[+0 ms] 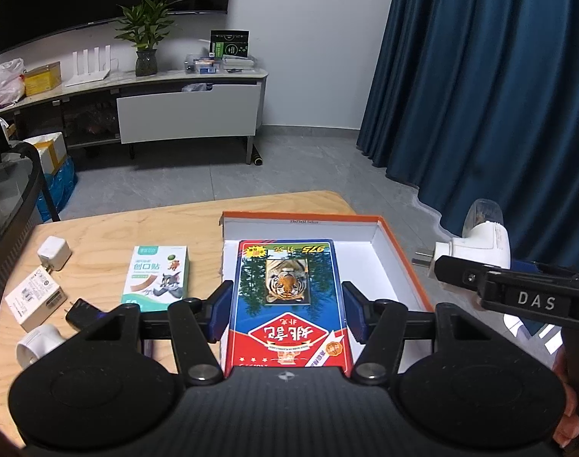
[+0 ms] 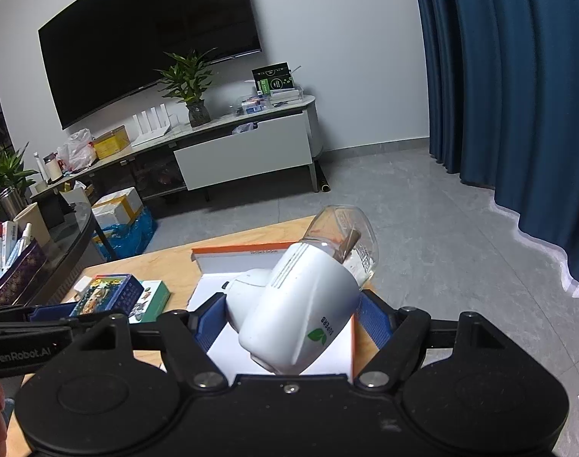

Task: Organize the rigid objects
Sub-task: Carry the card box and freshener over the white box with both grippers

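even, cool indoor light, soft shadows on the table (image 1: 99,228); fisheye bends the curtain (image 1: 480,76) and darkens corners; far shelf possibly slightly soft, little blur.

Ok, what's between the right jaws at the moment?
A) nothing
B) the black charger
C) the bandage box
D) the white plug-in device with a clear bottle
D: in the right wrist view the white plug-in device sits between the right gripper's blue pads, over the open box.

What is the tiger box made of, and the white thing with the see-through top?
The tiger box looks like glossy printed cardboard: sharp folded edges, shiny picture. The white plug-in device seems smooth hard plastic with moulded slots, and its clear bottle is see-through, probably plastic, maybe glass.
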A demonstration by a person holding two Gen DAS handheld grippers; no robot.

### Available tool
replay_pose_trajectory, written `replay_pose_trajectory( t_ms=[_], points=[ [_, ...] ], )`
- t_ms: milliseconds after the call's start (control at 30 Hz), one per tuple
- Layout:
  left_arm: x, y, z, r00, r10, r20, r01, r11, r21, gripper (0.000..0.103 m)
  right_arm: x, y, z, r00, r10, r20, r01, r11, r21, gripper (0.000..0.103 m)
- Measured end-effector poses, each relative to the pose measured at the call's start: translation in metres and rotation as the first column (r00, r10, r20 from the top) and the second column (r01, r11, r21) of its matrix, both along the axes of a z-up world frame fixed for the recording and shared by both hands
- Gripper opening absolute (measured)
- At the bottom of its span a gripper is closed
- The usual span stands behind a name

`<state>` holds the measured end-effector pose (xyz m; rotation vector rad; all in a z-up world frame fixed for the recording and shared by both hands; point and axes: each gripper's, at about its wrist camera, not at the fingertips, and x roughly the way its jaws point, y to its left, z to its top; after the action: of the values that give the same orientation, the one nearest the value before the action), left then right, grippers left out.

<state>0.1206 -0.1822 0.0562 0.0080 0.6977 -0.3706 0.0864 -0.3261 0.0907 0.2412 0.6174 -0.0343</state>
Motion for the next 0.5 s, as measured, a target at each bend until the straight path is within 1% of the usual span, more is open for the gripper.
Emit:
replay_pose_trajectory(
  t_ms=[167, 500],
  points=[
    [0.006, -0.01, 0.006, 1.0, -0.015, 0.017, 0.015, 1.0, 0.005, 0.06, 0.01, -0.007, 0.002, 1.0, -0.011, -0.002, 0.011, 1.0, 0.004, 0.089],
    [0.01, -0.01, -0.001, 1.0, -0.006, -0.021, 0.006, 1.0, -0.014, 0.06, 0.027, -0.006, 0.003, 1.0, 0.006, -0.007, -0.006, 1.0, -0.022, 0.089]
  ],
)
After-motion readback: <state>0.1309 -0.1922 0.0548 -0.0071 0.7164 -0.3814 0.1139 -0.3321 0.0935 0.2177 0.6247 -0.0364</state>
